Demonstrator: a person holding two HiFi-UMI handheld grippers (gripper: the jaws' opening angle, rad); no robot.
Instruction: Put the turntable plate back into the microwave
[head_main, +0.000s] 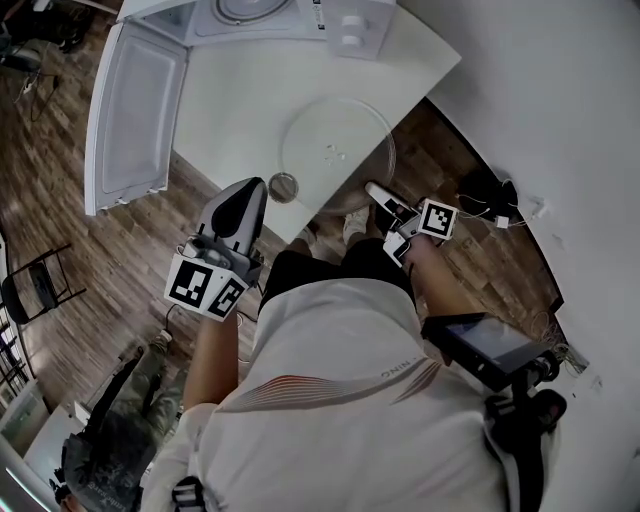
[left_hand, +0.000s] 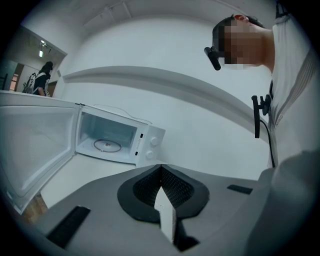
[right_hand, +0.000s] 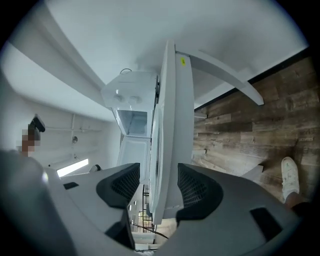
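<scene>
The clear glass turntable plate (head_main: 338, 150) lies flat on the white table (head_main: 240, 100), its near right rim at the table's edge. The white microwave (head_main: 300, 18) (left_hand: 115, 142) stands at the back with its door (head_main: 135, 115) (left_hand: 35, 145) swung wide open and a roller ring (left_hand: 106, 145) on its floor. My right gripper (head_main: 377, 190) (right_hand: 157, 185) is rolled on its side at that rim, jaws open and straddling the table's edge (right_hand: 175, 125); the pads touch nothing. My left gripper (head_main: 245, 200) (left_hand: 160, 172) hovers at the table's near edge, shut, with nothing seen between its pads.
A small round metal-rimmed object (head_main: 284, 186) sits on the table just right of the left gripper's tip. Wooden floor (head_main: 90, 260) lies below, with a black chair (head_main: 30, 285) at the left and cables (head_main: 490, 195) on the floor at the right.
</scene>
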